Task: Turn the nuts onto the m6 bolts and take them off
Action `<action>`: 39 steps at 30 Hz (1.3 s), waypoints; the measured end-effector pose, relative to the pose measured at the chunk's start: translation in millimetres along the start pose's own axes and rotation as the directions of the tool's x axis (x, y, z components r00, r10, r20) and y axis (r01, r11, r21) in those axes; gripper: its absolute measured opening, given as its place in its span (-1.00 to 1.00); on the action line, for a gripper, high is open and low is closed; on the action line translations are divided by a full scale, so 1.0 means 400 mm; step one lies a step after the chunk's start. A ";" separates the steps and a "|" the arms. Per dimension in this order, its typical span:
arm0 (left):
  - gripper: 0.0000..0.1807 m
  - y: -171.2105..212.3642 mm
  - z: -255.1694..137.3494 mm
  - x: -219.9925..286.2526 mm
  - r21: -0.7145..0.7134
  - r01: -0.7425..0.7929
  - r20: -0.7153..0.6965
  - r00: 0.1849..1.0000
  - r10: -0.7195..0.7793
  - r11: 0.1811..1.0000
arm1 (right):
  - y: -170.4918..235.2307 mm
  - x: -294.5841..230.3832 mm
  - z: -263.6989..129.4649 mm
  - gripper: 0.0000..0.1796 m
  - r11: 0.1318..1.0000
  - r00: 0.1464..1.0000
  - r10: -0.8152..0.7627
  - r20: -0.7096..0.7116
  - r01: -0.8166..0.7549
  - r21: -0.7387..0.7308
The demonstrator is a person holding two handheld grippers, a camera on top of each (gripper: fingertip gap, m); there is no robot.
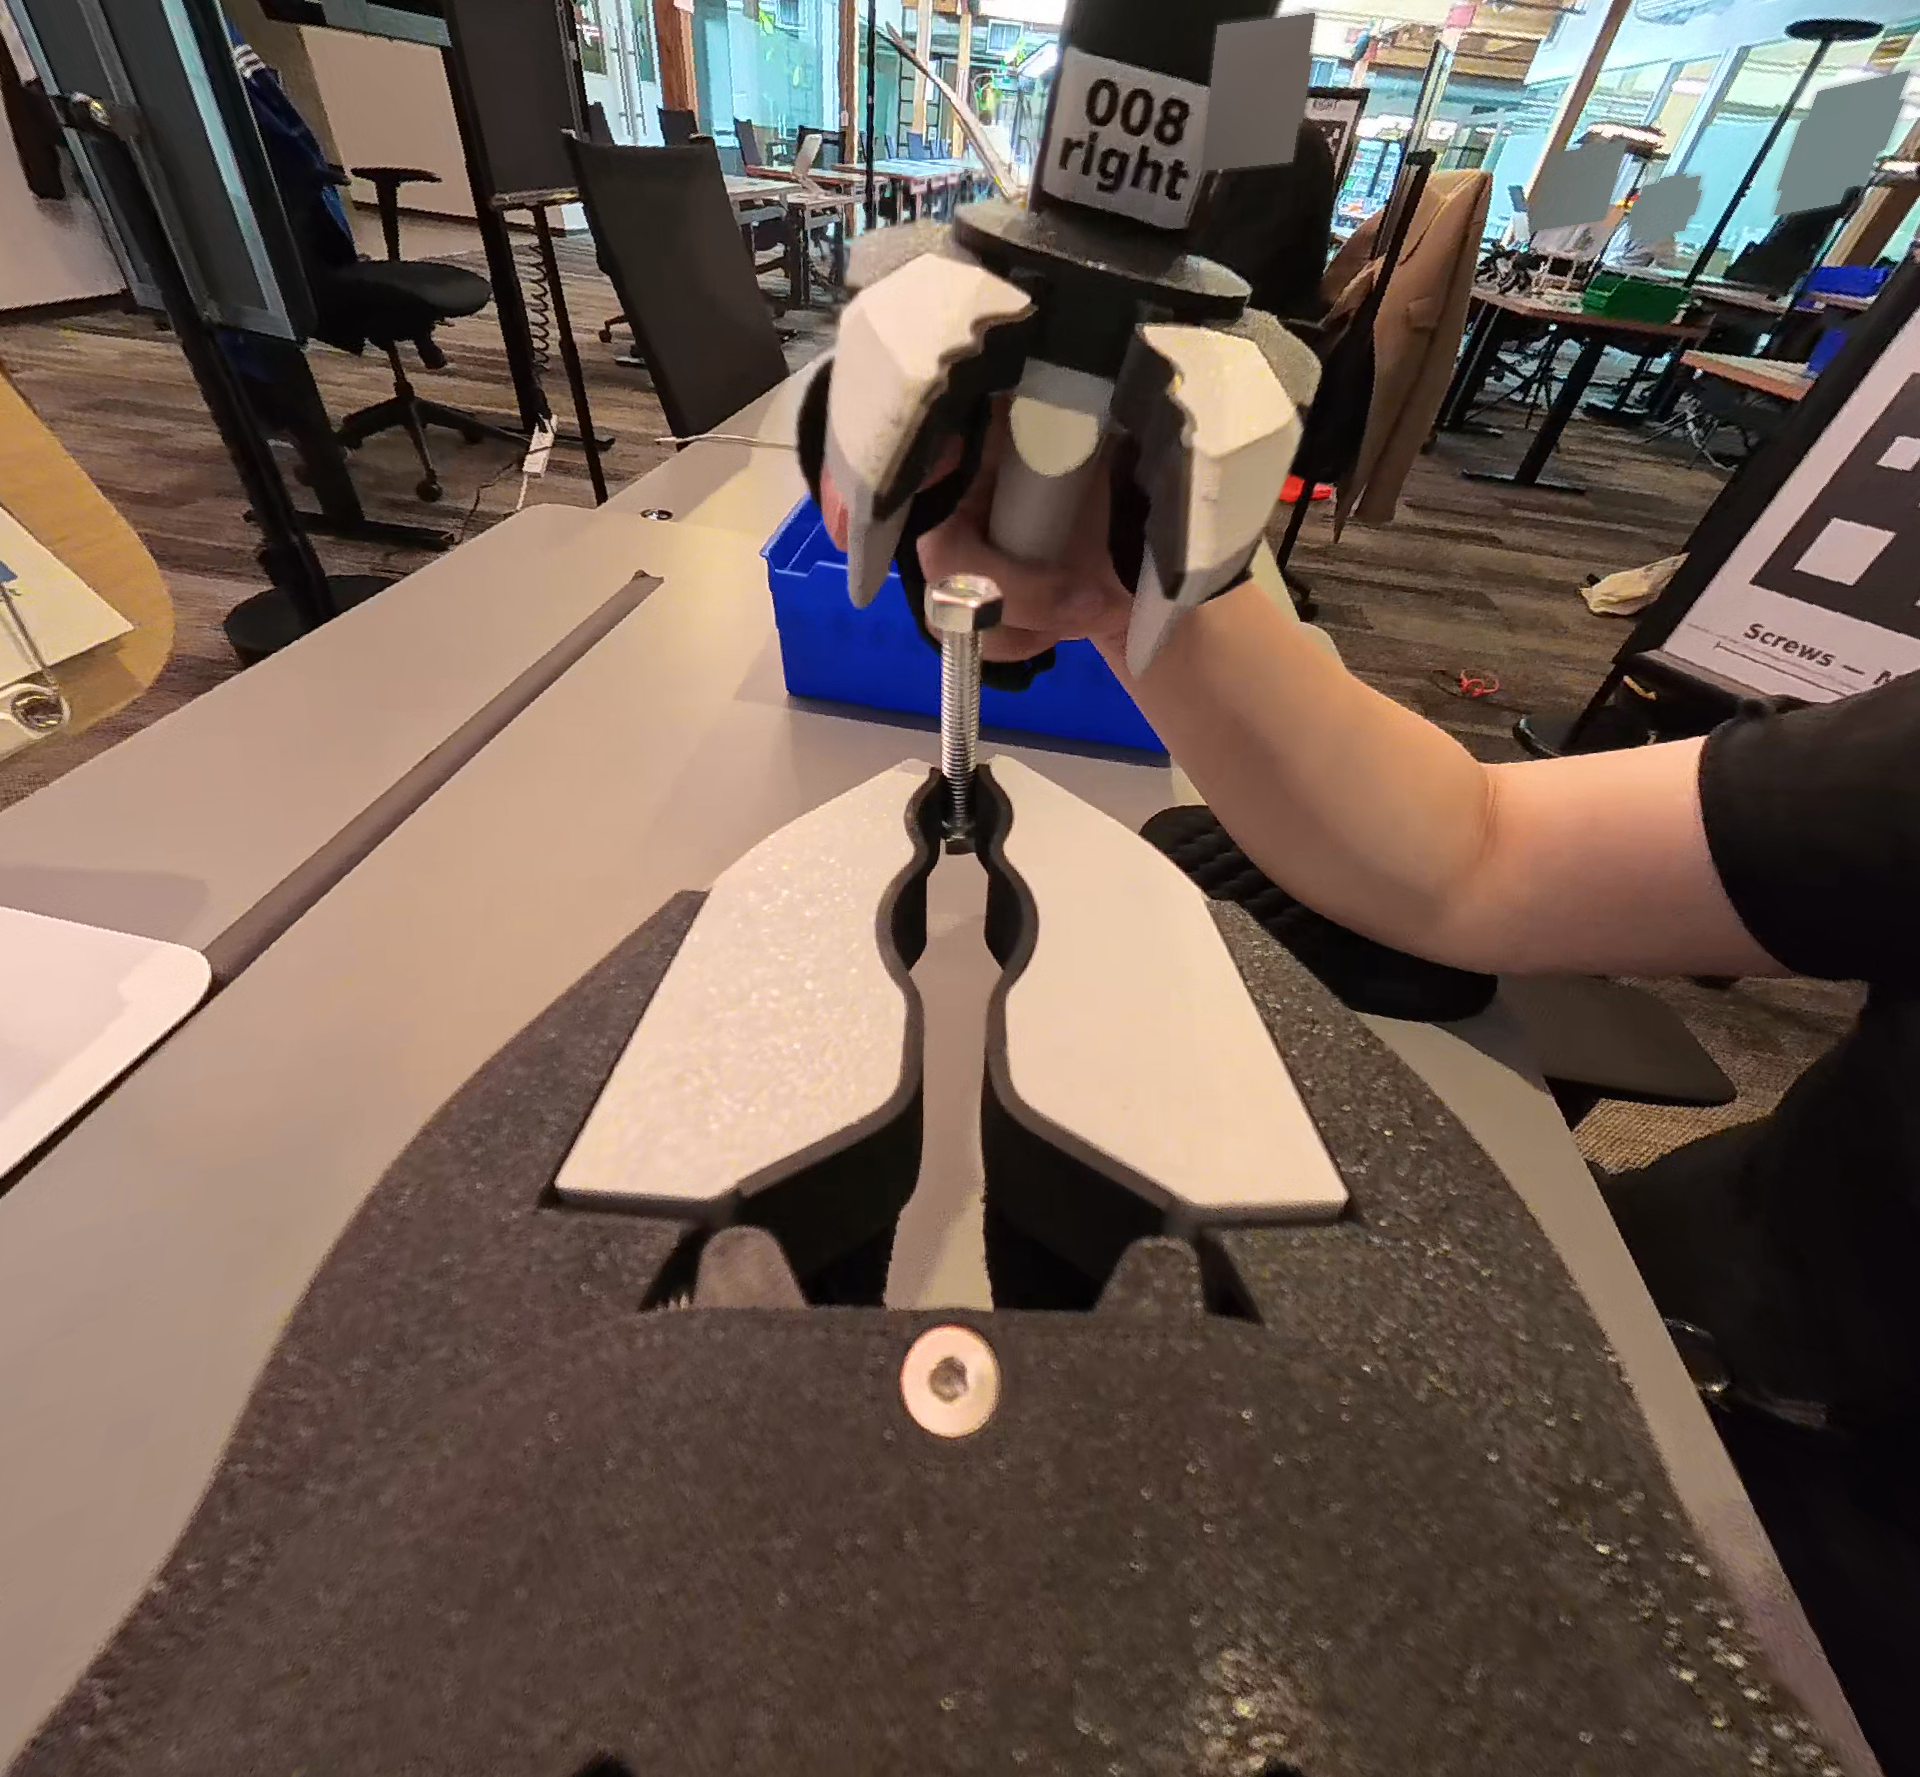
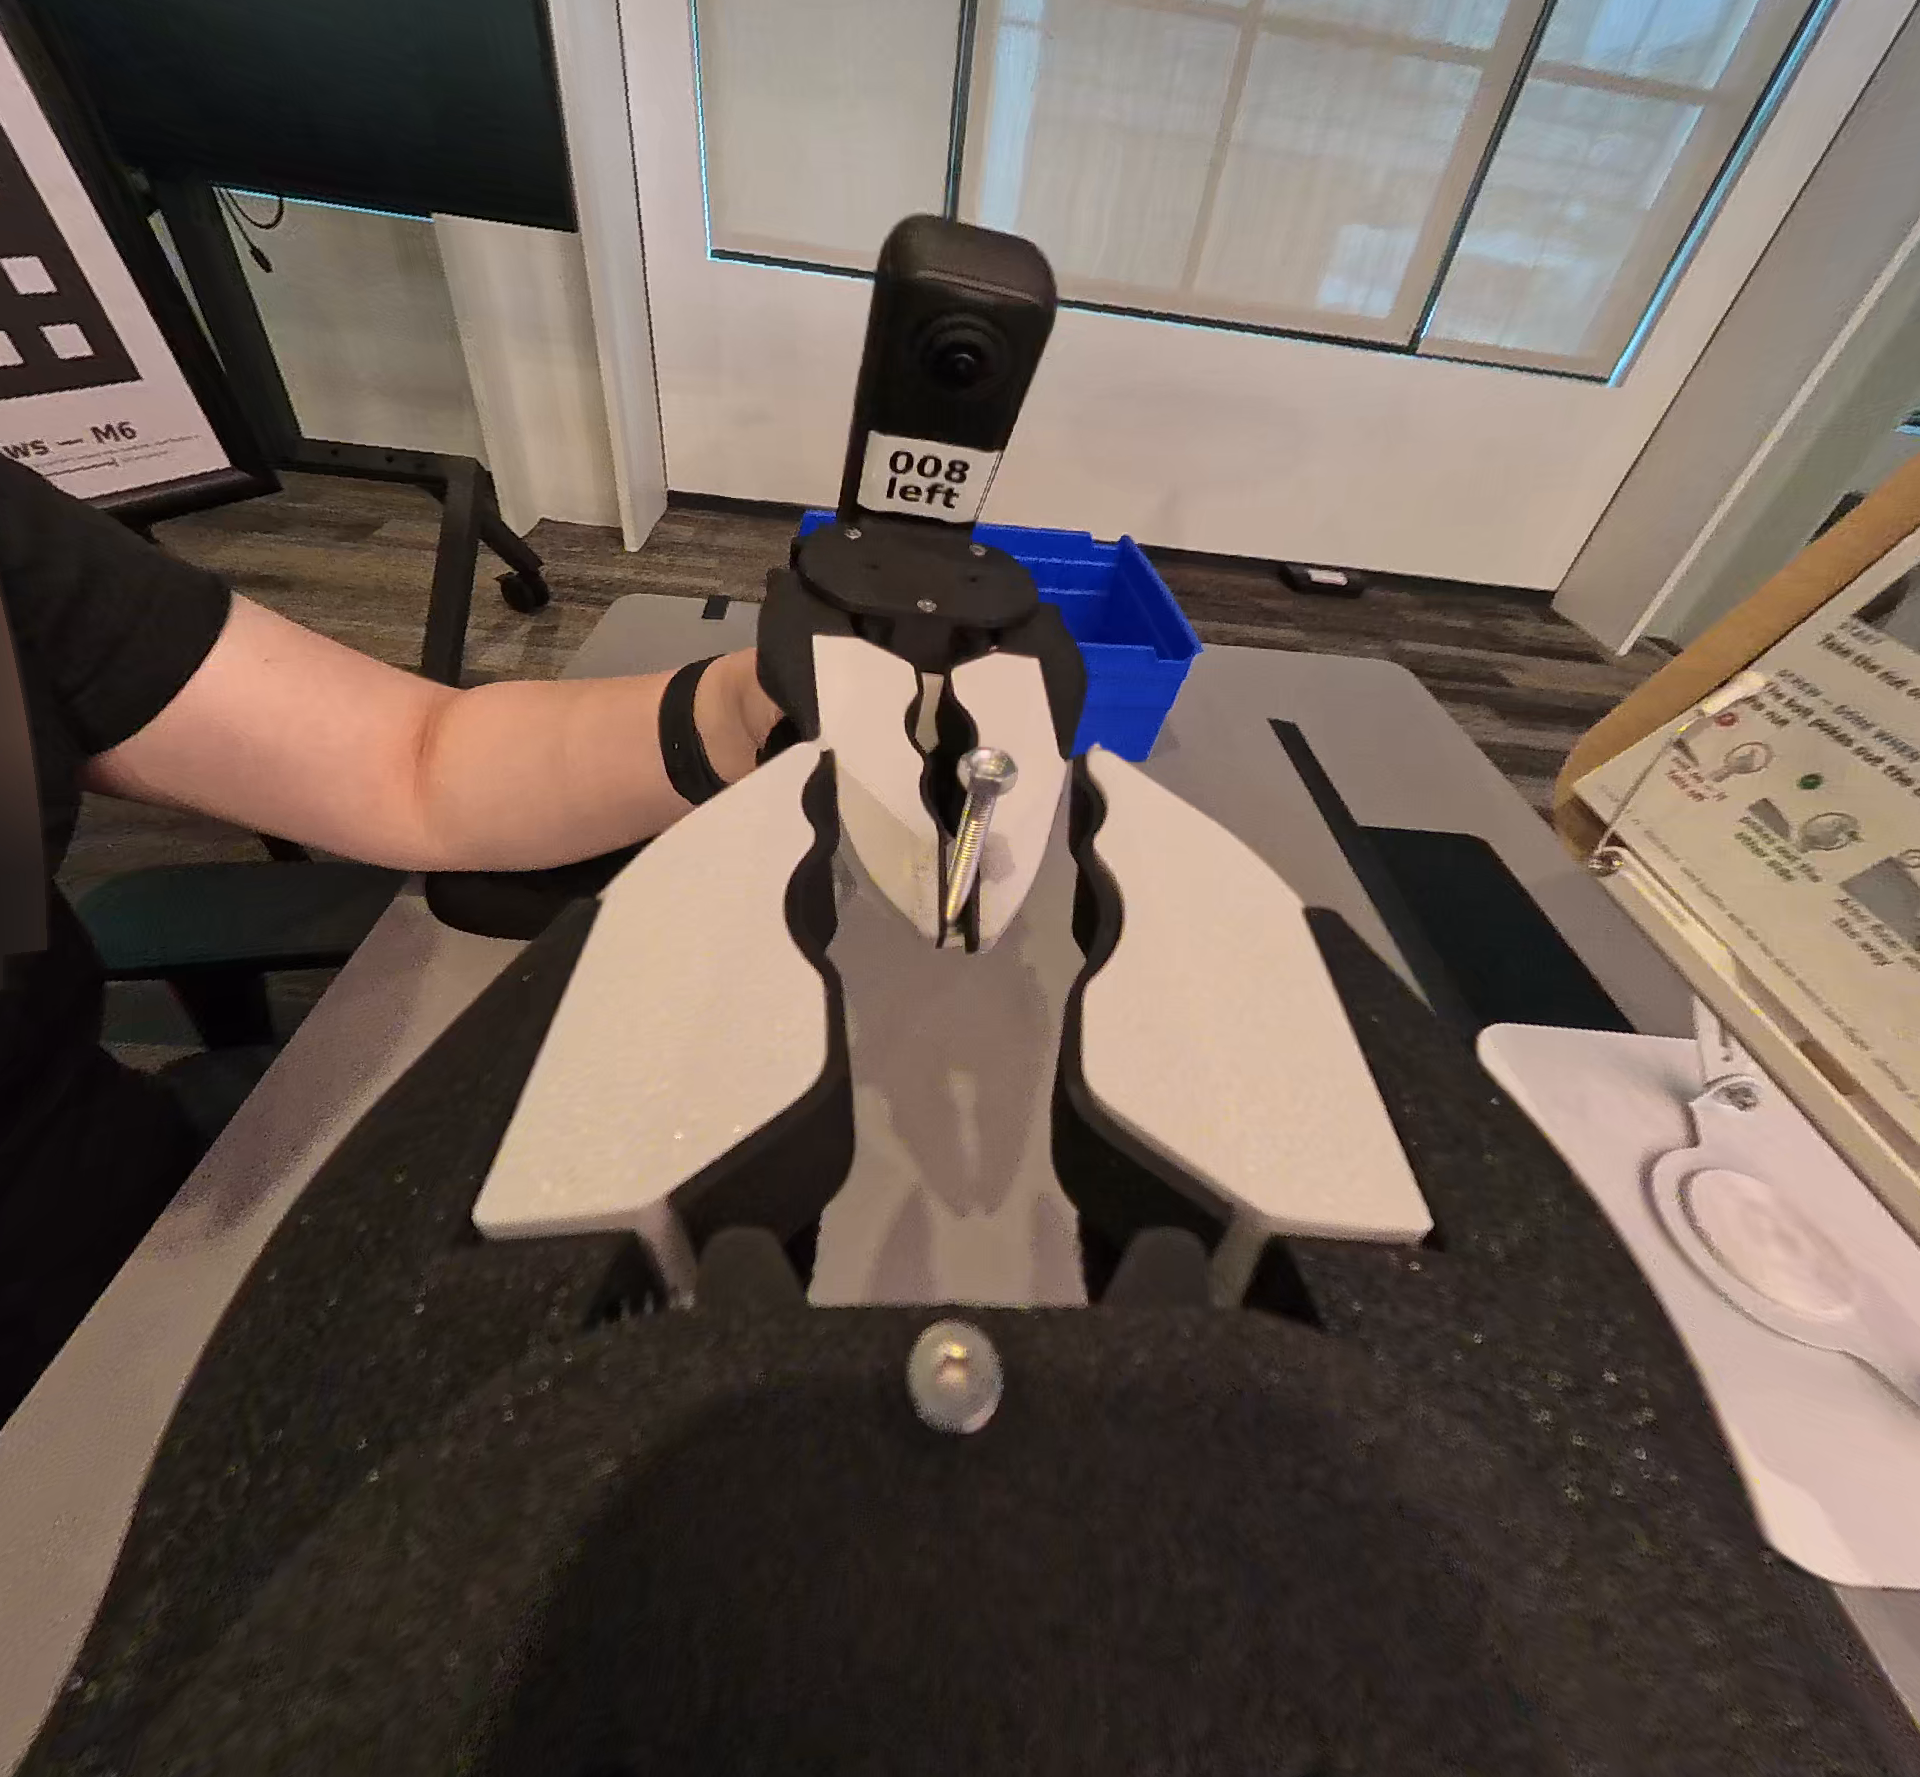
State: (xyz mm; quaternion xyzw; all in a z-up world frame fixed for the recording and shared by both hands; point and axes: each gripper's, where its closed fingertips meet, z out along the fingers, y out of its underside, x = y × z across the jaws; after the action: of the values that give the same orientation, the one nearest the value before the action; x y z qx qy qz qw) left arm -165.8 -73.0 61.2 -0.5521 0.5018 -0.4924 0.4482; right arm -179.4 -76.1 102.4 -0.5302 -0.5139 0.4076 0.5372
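The left gripper (image 1: 961, 808) has its jaws closed on the lower end of the bolt (image 1: 961, 688), which stands nearly upright with its hex head on top. There looks to be a nut (image 1: 958, 832) down at the pinch point, right where the jaws meet, though it is small and dark there, so I can't be certain.

Above the bolt hangs the right gripper (image 1: 997, 605), jaws spread open, one tip just beside the bolt head and the other well off to the side. Nothing is held in it.

From the right wrist view the bolt (image 2: 971, 844) leans slightly, its tip buried between the left gripper's jaws (image 2: 956, 927), with the right gripper's own jaws (image 2: 951, 854) wide on both sides of it.

My read: the right jaws need to centre over the bolt head, close squarely on its flats, then turn steadily while the left side grips firm. A tilted grab risks levering the bolt out.

Behind the bolt, a blue bin (image 1: 831, 626) sits on the counter (image 1: 364, 792).
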 end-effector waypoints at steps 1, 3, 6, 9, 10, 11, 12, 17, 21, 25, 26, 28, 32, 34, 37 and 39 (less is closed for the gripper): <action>-0.95 0.002 0.003 0.003 -0.005 -0.001 -0.004 1.000 0.001 1.000 | 0.005 -0.002 0.006 -0.53 1.000 1.000 0.006 0.008 -0.006 -0.008; -0.94 0.004 0.006 0.006 -0.011 -0.007 -0.004 1.000 0.006 1.000 | 0.011 -0.007 0.016 -0.53 1.000 1.000 0.003 0.020 -0.002 -0.013; -0.95 0.003 0.007 0.007 -0.010 -0.004 -0.005 1.000 0.004 1.000 | 0.016 -0.014 0.026 -0.53 1.000 0.999 0.007 0.037 -0.006 -0.019; -0.95 0.002 0.005 0.006 -0.010 0.000 -0.004 1.000 0.000 1.000 | 0.020 -0.018 0.035 -0.54 1.000 0.999 0.002 0.044 -0.001 -0.022; -0.95 0.002 0.004 0.003 -0.010 0.004 -0.001 1.000 -0.004 1.000 | 0.020 -0.019 0.036 -0.54 1.000 0.999 0.001 0.047 0.000 -0.022; -0.95 0.003 0.003 0.002 -0.010 0.007 0.000 1.000 -0.007 1.000 | 0.019 -0.020 0.037 -0.54 1.000 0.999 -0.001 0.047 0.002 -0.021; -0.95 0.002 0.002 0.000 -0.008 0.008 0.002 1.000 -0.008 1.000 | 0.019 -0.020 0.037 -0.53 1.000 0.999 -0.003 0.043 0.004 -0.022; -0.95 -0.003 -0.007 -0.009 0.002 0.013 0.015 1.000 -0.013 1.000 | 0.017 -0.016 0.026 -0.51 1.000 1.000 -0.009 0.025 0.010 -0.028; -0.95 -0.006 -0.012 -0.013 0.009 0.018 0.019 1.000 -0.019 1.000 | 0.011 -0.012 0.011 -0.53 1.000 1.000 -0.017 0.006 0.017 -0.025; -0.95 -0.004 -0.007 -0.002 0.000 0.013 0.003 1.000 -0.013 1.000 | 0.002 -0.003 0.012 -0.51 1.000 1.000 -0.003 -0.011 0.003 0.005; -0.95 -0.003 -0.004 0.000 -0.004 0.007 0.004 1.000 -0.007 1.000 | 0.003 -0.004 0.017 -0.50 1.000 1.000 0.000 -0.009 0.000 0.006; -0.95 -0.001 0.000 0.005 -0.009 0.001 -0.001 1.000 -0.001 1.000 | 0.009 -0.013 0.026 -0.50 1.000 1.000 -0.002 0.012 0.002 -0.004; -0.95 -0.001 -0.002 0.001 -0.008 0.006 0.005 1.000 -0.006 1.000 | 0.012 -0.025 0.029 -0.50 1.000 0.999 -0.016 0.028 0.017 -0.022; -0.95 -0.004 -0.007 -0.005 0.001 0.010 0.015 1.000 -0.010 1.000 | 0.009 -0.023 0.020 -0.48 1.000 1.000 -0.019 0.020 0.019 -0.021; -0.95 -0.009 -0.015 -0.012 0.009 0.016 0.023 1.000 -0.017 1.000 | 0.000 -0.023 0.005 -0.51 1.000 1.000 -0.014 0.020 0.014 -0.008; -0.95 -0.012 -0.016 -0.009 0.016 0.020 0.014 1.000 -0.021 1.000 | -0.005 -0.013 0.001 -0.51 1.000 1.000 -0.014 -0.006 0.014 0.003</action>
State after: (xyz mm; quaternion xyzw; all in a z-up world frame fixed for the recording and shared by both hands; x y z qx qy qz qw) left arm -171.7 -69.1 66.3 -0.5571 0.4891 -0.4969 0.4511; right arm -180.6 -81.6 103.7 -0.5269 -0.5155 0.4030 0.5424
